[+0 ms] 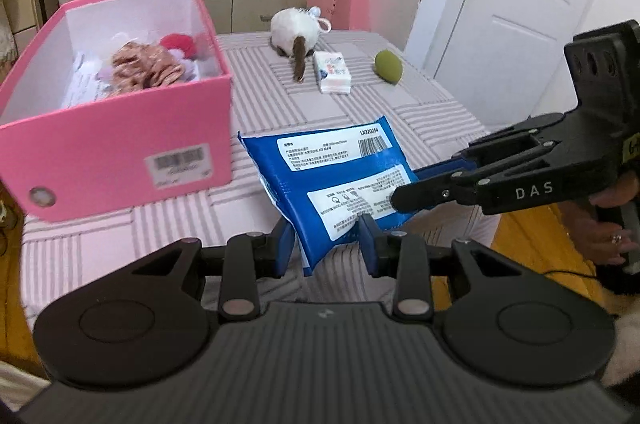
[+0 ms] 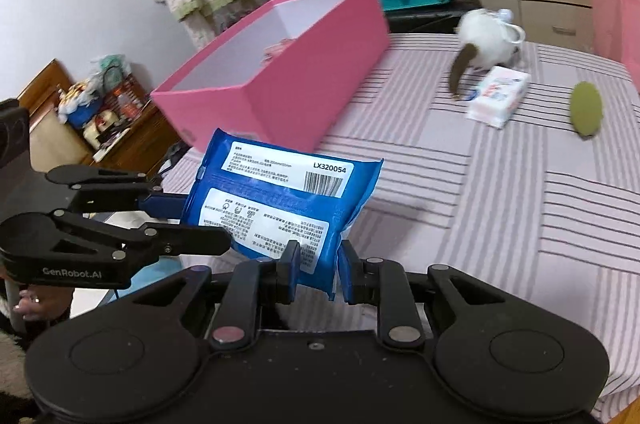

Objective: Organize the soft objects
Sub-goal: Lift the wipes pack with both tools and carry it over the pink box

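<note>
Jointly held: blue wipes pack (image 1: 332,179) lifted clear of the striped bed (image 1: 420,111), beside the pink box (image 1: 120,143).

Left gripper (image 1: 324,244) and right gripper (image 2: 318,272) each have jaws clamped on a pack edge, apparently sharing its limp weight for transfer into the box; plush toy (image 1: 292,35), tissue packet (image 1: 332,71) and green ball (image 1: 388,65) lie beyond.

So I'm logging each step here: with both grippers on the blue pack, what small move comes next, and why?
Probably carry the blue pack leftward over the pink box. The left gripper and right gripper both clamp it clear of the bed, and the box already holds soft items.
</note>
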Action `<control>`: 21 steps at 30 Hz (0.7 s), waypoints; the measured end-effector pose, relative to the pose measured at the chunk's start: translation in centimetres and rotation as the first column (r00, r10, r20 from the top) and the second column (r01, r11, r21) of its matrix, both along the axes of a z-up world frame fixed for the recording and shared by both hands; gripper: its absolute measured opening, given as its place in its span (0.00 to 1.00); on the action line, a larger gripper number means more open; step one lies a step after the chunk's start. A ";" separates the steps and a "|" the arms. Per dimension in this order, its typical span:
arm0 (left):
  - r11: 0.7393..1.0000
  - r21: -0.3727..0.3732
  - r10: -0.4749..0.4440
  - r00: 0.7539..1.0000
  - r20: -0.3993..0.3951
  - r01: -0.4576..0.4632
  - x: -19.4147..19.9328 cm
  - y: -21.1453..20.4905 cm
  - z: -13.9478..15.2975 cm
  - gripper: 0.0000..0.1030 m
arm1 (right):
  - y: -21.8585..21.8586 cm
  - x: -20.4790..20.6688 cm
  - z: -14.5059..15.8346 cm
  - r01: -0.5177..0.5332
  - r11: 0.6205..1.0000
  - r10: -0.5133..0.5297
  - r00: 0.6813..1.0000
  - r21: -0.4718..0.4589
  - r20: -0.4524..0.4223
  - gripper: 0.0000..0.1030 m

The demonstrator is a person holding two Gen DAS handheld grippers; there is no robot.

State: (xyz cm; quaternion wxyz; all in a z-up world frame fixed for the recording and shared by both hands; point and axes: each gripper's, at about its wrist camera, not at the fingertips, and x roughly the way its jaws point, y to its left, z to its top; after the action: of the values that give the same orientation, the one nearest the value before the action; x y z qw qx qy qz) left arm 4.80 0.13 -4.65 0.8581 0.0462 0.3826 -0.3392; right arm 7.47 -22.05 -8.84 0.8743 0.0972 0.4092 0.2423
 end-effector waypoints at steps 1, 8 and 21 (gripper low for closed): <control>1.000 0.002 0.004 1.000 -0.003 -0.004 -0.2 0.5 0.1 0.33 | 0.4 -0.2 0.1 -0.008 1.000 0.008 1.000 0.000 0.002 0.25; 0.997 0.052 0.056 0.998 -0.035 -0.054 -1.2 4.1 0.3 0.33 | 4.0 0.0 0.5 -0.129 0.992 0.129 0.992 -0.001 -0.005 0.25; 0.991 0.080 0.106 0.994 0.039 -0.109 0.0 7.8 5.2 0.33 | 7.7 3.1 4.4 -0.233 0.972 0.231 0.971 0.021 0.063 0.25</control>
State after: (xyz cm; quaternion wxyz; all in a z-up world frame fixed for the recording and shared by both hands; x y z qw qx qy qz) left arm 4.82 7.93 0.58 0.8791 0.0667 0.3832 -0.2756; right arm 10.53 -14.39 -4.44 0.8503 0.0538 0.3880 0.3515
